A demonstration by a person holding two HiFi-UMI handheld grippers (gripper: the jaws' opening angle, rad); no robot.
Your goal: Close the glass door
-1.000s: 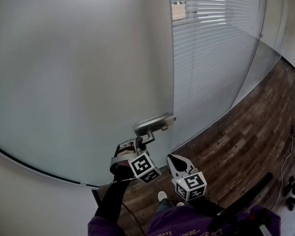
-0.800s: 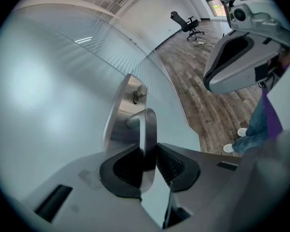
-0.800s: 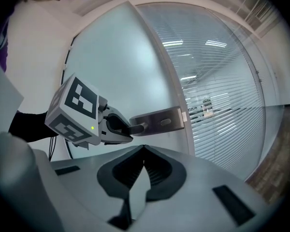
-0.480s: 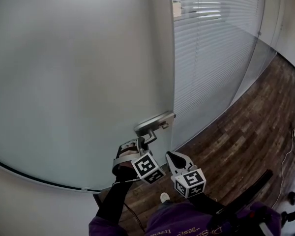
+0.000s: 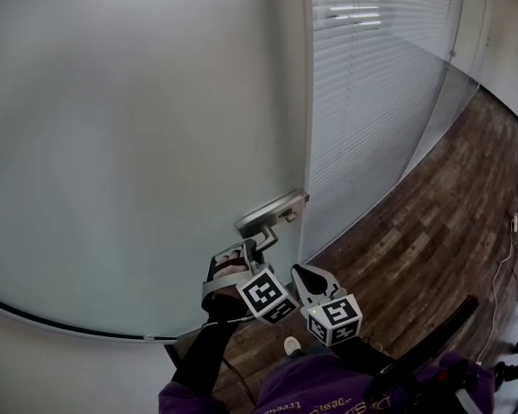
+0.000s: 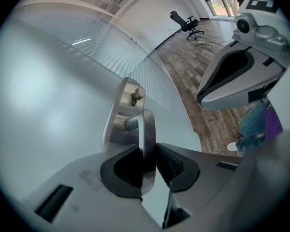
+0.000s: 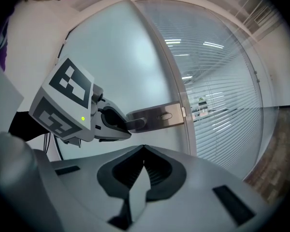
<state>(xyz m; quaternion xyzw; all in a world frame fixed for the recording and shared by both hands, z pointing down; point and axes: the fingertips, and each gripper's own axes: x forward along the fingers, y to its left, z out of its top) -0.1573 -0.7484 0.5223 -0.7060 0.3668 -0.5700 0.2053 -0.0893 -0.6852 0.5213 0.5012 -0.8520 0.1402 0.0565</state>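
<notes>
The left gripper point(image 6: 150, 153) has just been closing its jaws and now clamps the lever handle point(image 6: 146, 124), which is mounted at the right edge of the frosted glass door point(image 5: 138, 128). The right gripper point(image 7: 144, 151) hangs near that handle, below and to its right, with its jaws together and empty.

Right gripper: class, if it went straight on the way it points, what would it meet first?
Most likely the glass door, just below the handle. Depth is unclear, so the handle itself could come first.
</notes>
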